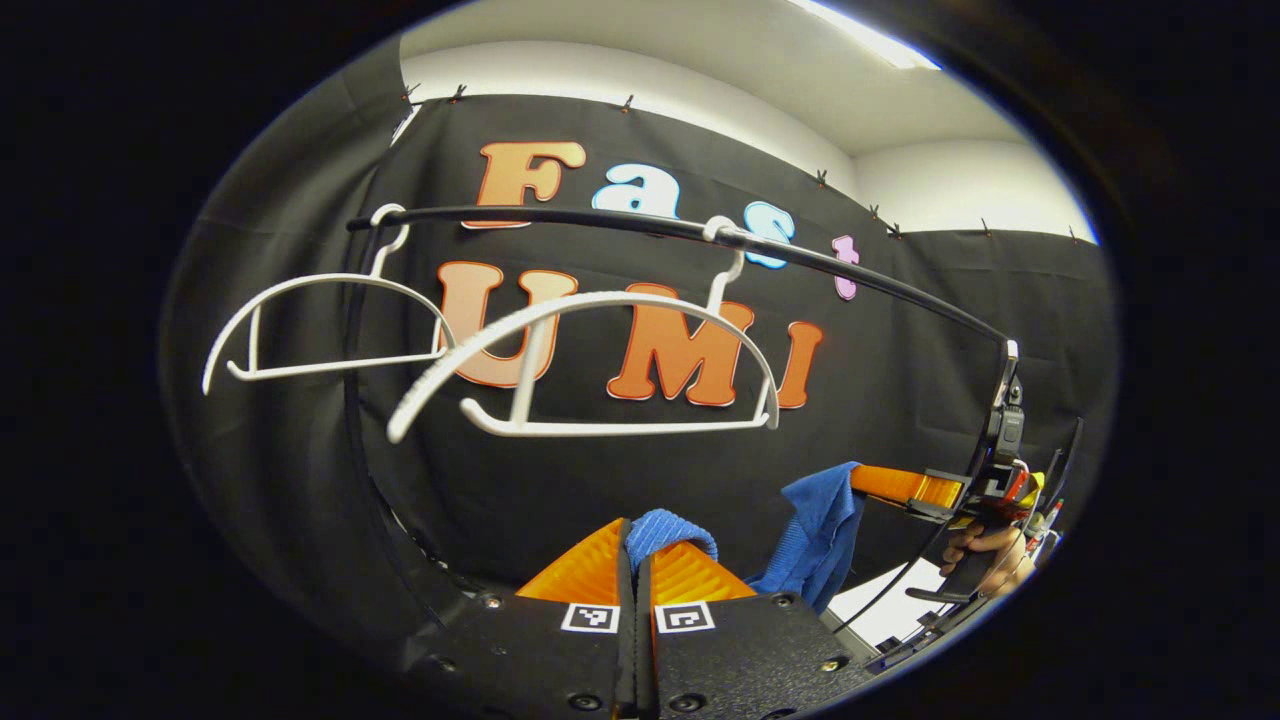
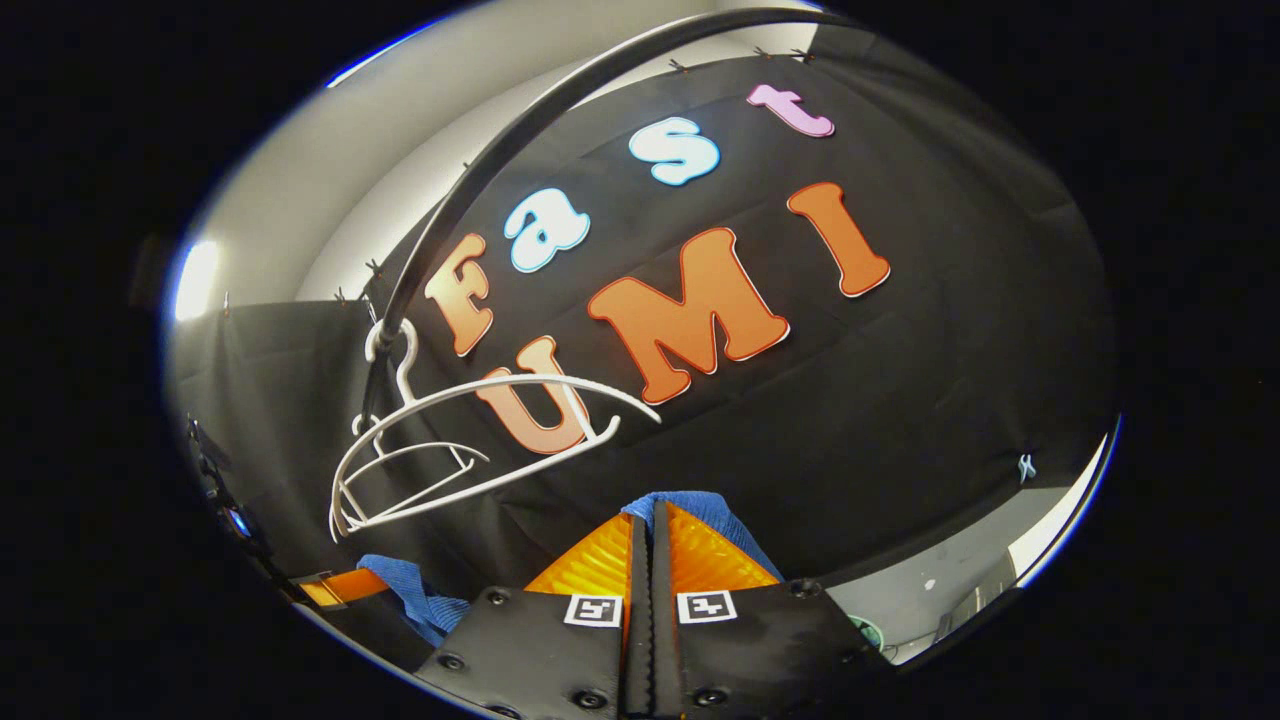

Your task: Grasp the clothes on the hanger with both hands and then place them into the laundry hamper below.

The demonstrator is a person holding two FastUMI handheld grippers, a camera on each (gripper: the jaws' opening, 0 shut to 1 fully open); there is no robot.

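With each orange-fingered gripper (image 1: 636,570) (image 2: 650,560) clamped on the blue knitted garment (image 1: 815,540), now off the bare white plastic hangers (image 1: 590,370), you risk one thin pinch slipping while lowering.

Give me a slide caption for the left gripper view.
Left gripper pinches blue cloth below two bare white hangers on the rail.

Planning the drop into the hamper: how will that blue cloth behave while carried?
Probably floppy: the blue cloth droops between the left gripper and right gripper. Likely light, held by pinched edges alone. Its ribbed weave suggests little slipping.
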